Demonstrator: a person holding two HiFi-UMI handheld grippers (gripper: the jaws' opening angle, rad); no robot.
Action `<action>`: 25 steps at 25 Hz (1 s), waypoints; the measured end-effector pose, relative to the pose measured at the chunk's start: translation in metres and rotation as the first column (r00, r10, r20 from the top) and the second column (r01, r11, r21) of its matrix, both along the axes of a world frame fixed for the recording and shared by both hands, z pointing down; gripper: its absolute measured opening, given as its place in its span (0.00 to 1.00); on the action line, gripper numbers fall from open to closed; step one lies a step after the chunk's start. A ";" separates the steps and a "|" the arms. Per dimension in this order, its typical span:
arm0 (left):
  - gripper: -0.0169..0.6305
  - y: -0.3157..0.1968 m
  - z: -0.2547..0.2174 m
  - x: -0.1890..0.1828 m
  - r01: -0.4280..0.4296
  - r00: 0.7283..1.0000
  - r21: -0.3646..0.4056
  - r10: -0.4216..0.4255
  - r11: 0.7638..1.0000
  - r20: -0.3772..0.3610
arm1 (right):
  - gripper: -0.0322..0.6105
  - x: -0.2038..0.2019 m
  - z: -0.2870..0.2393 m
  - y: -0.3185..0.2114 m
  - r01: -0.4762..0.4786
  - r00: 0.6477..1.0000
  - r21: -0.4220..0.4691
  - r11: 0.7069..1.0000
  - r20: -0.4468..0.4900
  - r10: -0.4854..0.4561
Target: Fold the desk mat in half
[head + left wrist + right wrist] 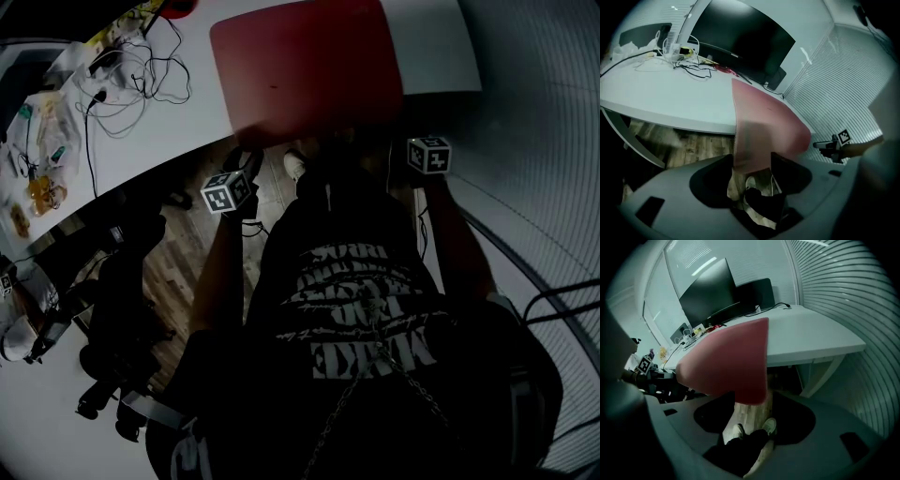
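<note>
A red desk mat (309, 66) lies on the white desk (169, 122), and its near edge juts out past the desk's front edge. My left gripper (246, 164) is at the mat's near left corner. In the left gripper view the mat's (764, 126) edge hangs between the left gripper's (752, 171) jaws, which stand wide apart. My right gripper (412, 141) is at the near right corner. In the right gripper view the mat's (726, 362) corner sits just above the right gripper's (752, 411) parted jaws.
A dark monitor (740, 42) stands at the back of the desk, with tangled cables (131, 75) and small clutter (42, 178) to its left. Slatted blinds (544, 141) run along the right. Below are the wooden floor and the person's shoes (768, 426).
</note>
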State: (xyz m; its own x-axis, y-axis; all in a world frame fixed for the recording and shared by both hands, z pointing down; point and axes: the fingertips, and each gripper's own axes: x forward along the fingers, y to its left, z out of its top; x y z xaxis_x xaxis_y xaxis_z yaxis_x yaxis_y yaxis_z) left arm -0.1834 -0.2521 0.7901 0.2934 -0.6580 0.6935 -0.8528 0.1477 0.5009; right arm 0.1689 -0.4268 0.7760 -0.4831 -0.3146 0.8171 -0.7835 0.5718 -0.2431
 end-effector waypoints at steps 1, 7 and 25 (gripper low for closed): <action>0.42 -0.003 0.003 0.001 -0.008 1.000 -0.006 0.008 1.000 -0.003 | 0.42 -0.001 0.003 -0.004 0.004 1.000 -0.008 1.000 0.008 -0.004; 0.45 -0.019 0.021 0.001 -0.009 0.997 -0.034 0.007 0.999 -0.075 | 0.53 -0.010 0.021 -0.025 0.063 0.994 -0.051 0.997 0.089 -0.058; 0.11 -0.020 -0.042 0.016 -0.042 0.975 -0.122 0.014 0.992 -0.221 | 0.07 -0.039 -0.055 -0.012 0.253 0.943 -0.198 0.947 0.270 -0.195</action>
State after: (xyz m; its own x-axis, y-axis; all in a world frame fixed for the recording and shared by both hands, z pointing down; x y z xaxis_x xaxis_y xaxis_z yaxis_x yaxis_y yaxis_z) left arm -0.1674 -0.2717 0.7485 0.4645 -0.5593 0.6867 -0.7287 0.1993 0.6552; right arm 0.1296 -0.4385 0.7215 -0.7127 0.0049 0.7014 -0.5410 0.6327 -0.5541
